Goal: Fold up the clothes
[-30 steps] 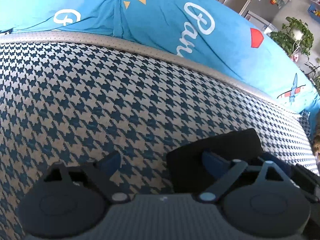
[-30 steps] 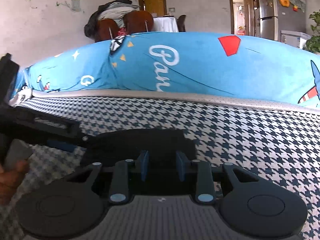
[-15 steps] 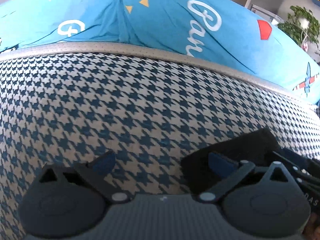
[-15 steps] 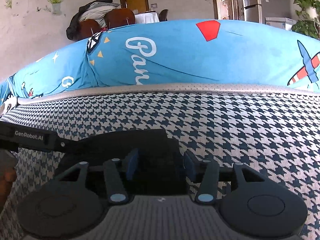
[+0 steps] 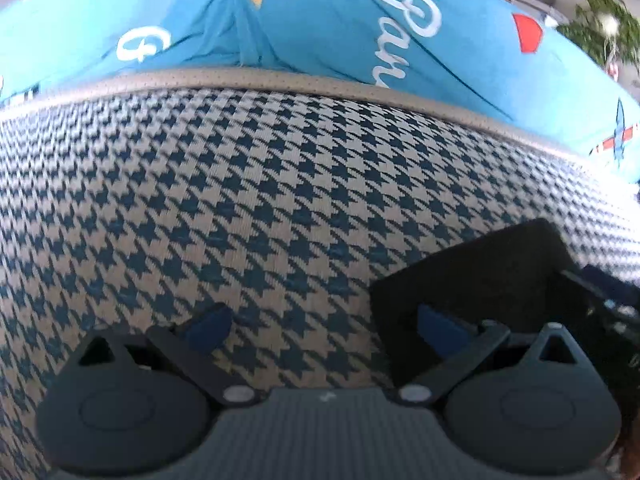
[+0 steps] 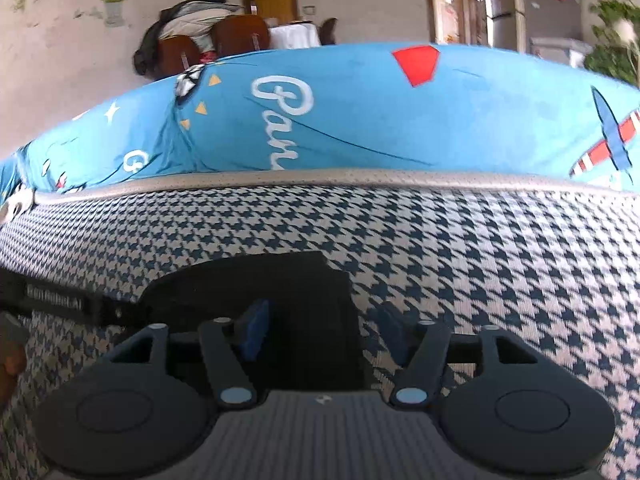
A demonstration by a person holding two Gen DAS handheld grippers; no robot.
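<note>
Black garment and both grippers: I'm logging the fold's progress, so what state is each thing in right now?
Black garment: folded into a flat rectangle, lying on the houndstooth cushion.
Left gripper: wide open, nothing between its fingers.
Right gripper: jaws opening, garment edge between them, not pinched.
Blue printed cover: draped behind the cushion, creased.

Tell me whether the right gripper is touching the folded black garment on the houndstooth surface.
Cannot tell. In the right wrist view the right gripper is opening astride the folded black garment, its fingers overlapping the cloth, so neither contact nor gap shows plainly.
</note>
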